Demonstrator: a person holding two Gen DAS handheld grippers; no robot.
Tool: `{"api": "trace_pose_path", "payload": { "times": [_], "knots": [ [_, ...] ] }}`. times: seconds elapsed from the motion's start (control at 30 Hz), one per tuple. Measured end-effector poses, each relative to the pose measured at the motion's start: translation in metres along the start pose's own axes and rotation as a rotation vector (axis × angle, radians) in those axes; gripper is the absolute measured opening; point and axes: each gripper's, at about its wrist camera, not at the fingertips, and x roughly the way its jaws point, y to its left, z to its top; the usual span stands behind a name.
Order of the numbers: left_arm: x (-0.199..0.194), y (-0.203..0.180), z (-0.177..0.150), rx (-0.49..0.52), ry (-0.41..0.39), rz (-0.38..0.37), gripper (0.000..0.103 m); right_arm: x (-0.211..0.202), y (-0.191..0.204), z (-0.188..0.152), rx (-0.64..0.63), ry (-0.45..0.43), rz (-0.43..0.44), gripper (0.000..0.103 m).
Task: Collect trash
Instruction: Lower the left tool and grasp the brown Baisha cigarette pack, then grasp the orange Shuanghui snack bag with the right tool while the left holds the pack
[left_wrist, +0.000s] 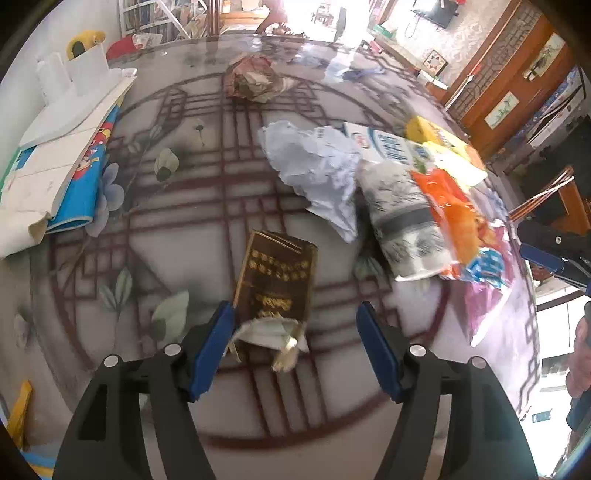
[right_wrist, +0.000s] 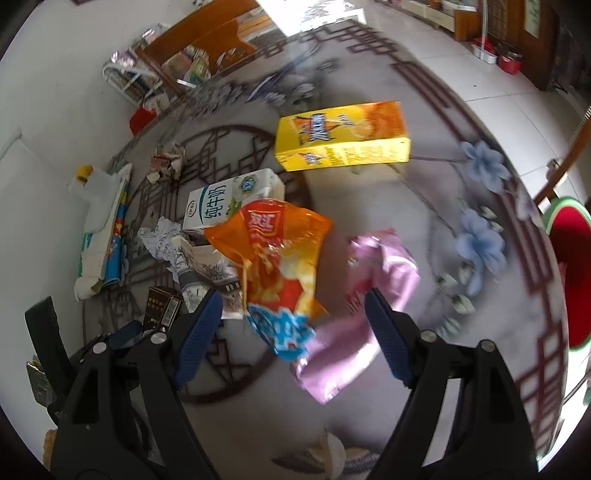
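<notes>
In the left wrist view my left gripper (left_wrist: 295, 326) is open and points down at the patterned glass table (left_wrist: 147, 251). A dark brown pack with gold lettering (left_wrist: 277, 280) lies flat between its blue pads. The pack's torn white end is close to the left pad (left_wrist: 214, 339), while the right pad stands well apart from it. In the right wrist view my right gripper (right_wrist: 293, 317) is open over an orange snack bag (right_wrist: 280, 251) and a pink wrapper (right_wrist: 369, 295). Neither pad presses on them.
A crumpled white paper (left_wrist: 314, 170), a printed paper cup (left_wrist: 402, 221), a white milk carton (right_wrist: 229, 199) and a yellow carton (right_wrist: 343, 136) lie on the table. A crumpled brown ball (left_wrist: 251, 77) is farther back. Cardboard and a blue book (left_wrist: 74, 155) are at the left edge.
</notes>
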Motion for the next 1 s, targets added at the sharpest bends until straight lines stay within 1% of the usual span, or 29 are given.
{"api": "trace_pose_path", "payload": {
  "times": [0.13, 0.27, 0.3, 0.33, 0.37, 0.4, 0.47, 0.53, 0.57, 0.63, 0.7, 0.8, 0.87, 1.0],
  "knots": [
    [0.016, 0.004, 0.011, -0.008, 0.021, 0.017, 0.066, 0.014, 0.007, 0.007, -0.019, 0.03, 0.006, 0.078],
    [0.031, 0.005, 0.015, -0.024, 0.039, 0.017, 0.064, 0.03, 0.007, 0.011, -0.021, 0.068, 0.002, 0.078],
    [0.031, 0.004, 0.014, -0.016, 0.028, 0.023, 0.058, 0.034, 0.006, 0.012, -0.017, 0.076, 0.003, 0.078],
    [0.031, 0.002, 0.015, -0.013, 0.026, 0.03, 0.056, 0.036, 0.005, 0.013, -0.015, 0.081, 0.004, 0.078],
    [0.031, 0.001, 0.015, -0.015, 0.021, 0.037, 0.05, 0.04, 0.005, 0.014, -0.012, 0.087, 0.005, 0.078],
    [0.031, 0.002, 0.015, -0.025, 0.016, 0.039, 0.049, 0.043, 0.004, 0.015, -0.009, 0.095, 0.008, 0.078],
    [0.029, 0.007, 0.016, -0.086, 0.001, 0.019, 0.048, 0.05, 0.004, 0.014, -0.005, 0.111, 0.014, 0.077],
    [0.027, 0.011, 0.013, -0.119, -0.006, 0.016, 0.048, 0.055, 0.004, 0.012, -0.009, 0.121, 0.013, 0.063],
    [0.025, 0.012, 0.012, -0.126, -0.012, 0.019, 0.048, 0.055, 0.004, 0.012, -0.014, 0.123, 0.022, 0.05],
    [0.017, 0.01, 0.008, -0.124, -0.026, 0.021, 0.048, 0.048, 0.005, 0.01, -0.021, 0.103, 0.03, 0.048],
    [0.011, 0.005, 0.006, -0.117, -0.038, 0.017, 0.048, 0.033, 0.006, 0.007, -0.042, 0.059, 0.045, 0.047],
    [0.003, -0.005, 0.006, -0.11, -0.053, 0.006, 0.048, 0.013, 0.004, 0.003, -0.051, 0.016, 0.063, 0.047],
    [0.0, -0.014, 0.009, -0.103, -0.063, -0.011, 0.048, -0.003, -0.001, -0.002, -0.039, -0.012, 0.08, 0.047],
    [-0.01, -0.031, 0.006, -0.071, -0.077, -0.046, 0.048, -0.028, -0.015, -0.012, 0.007, -0.06, 0.092, 0.047]
  ]
}}
